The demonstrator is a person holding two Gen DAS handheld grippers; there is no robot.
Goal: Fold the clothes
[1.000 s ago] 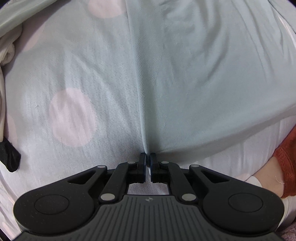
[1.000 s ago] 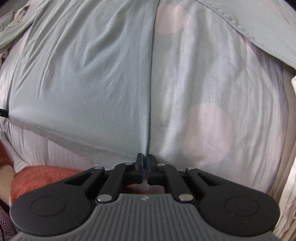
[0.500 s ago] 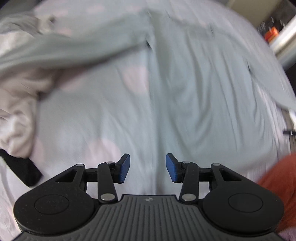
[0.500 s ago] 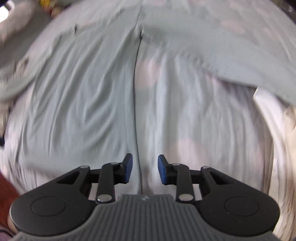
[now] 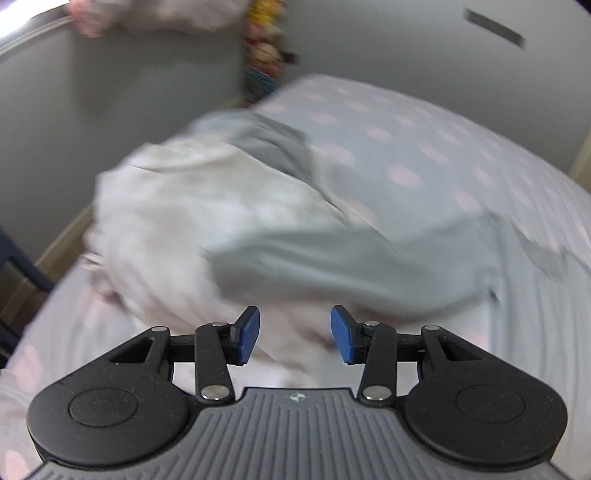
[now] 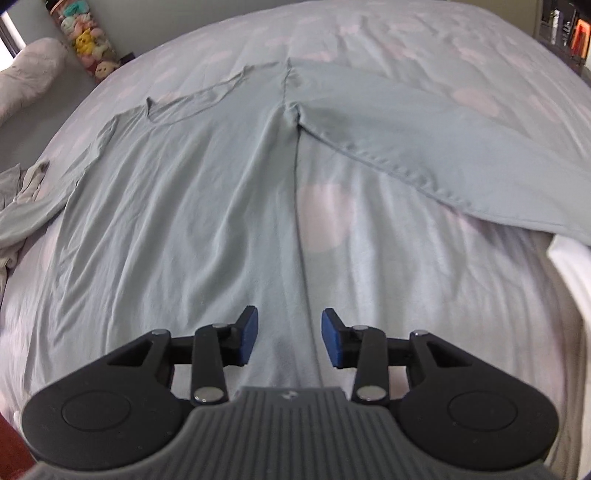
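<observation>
A pale grey-green long-sleeved shirt (image 6: 177,206) lies spread flat on the bed, neckline (image 6: 195,99) at the far end. Its side edge (image 6: 298,177) runs straight down toward my right gripper (image 6: 286,338). The jaws are opening above the shirt's lower hem, with nothing pressed between the blue pads. One sleeve (image 6: 424,147) stretches out to the right. In the blurred left wrist view, my left gripper (image 5: 295,334) is open and empty, hanging above the other sleeve (image 5: 332,258), which lies across a heap of whitish clothes (image 5: 177,221).
The bed sheet (image 6: 461,74) is pale blue with pink dots. A white cloth (image 6: 569,266) lies at the right edge. A pillow (image 6: 26,74) and a column of soft toys (image 6: 88,40) stand far left, a shelf (image 6: 565,29) far right. Grey wall (image 5: 110,110) behind the bed.
Both grippers were shut on the shirt's lower hem and have let it go and opened. The left one rose and swung toward the clothes heap; the right one lifted and tilted up.
</observation>
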